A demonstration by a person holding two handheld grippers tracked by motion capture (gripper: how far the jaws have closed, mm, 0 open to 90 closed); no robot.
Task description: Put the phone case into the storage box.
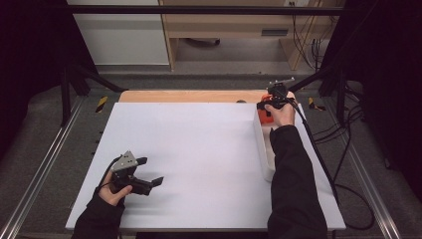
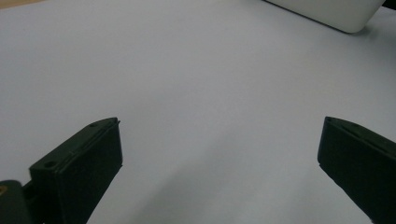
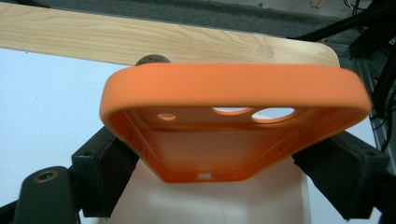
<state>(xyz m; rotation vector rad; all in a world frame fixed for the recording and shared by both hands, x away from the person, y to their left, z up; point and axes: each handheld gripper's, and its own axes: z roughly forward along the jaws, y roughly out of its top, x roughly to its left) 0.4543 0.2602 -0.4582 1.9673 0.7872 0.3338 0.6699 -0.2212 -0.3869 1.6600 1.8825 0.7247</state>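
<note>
An orange phone case (image 3: 233,126) with camera cut-outs is clamped between the black jaws of my right gripper (image 3: 212,163), open side facing the camera. From above, that right gripper (image 1: 271,105) holds the orange case (image 1: 265,112) over the far end of a white tray (image 1: 264,149) at the table's right side. My left gripper (image 1: 149,172) hovers low over the near left of the white table (image 1: 199,149), jaws wide apart. In the left gripper view the left gripper (image 2: 219,154) has only bare table surface between its jaws.
A wooden board (image 1: 189,96) edges the table's far side, with a small brown round object (image 3: 152,59) on it. The tray's corner (image 2: 327,11) appears at the top of the left gripper view. Cables (image 1: 343,164) trail off the right side.
</note>
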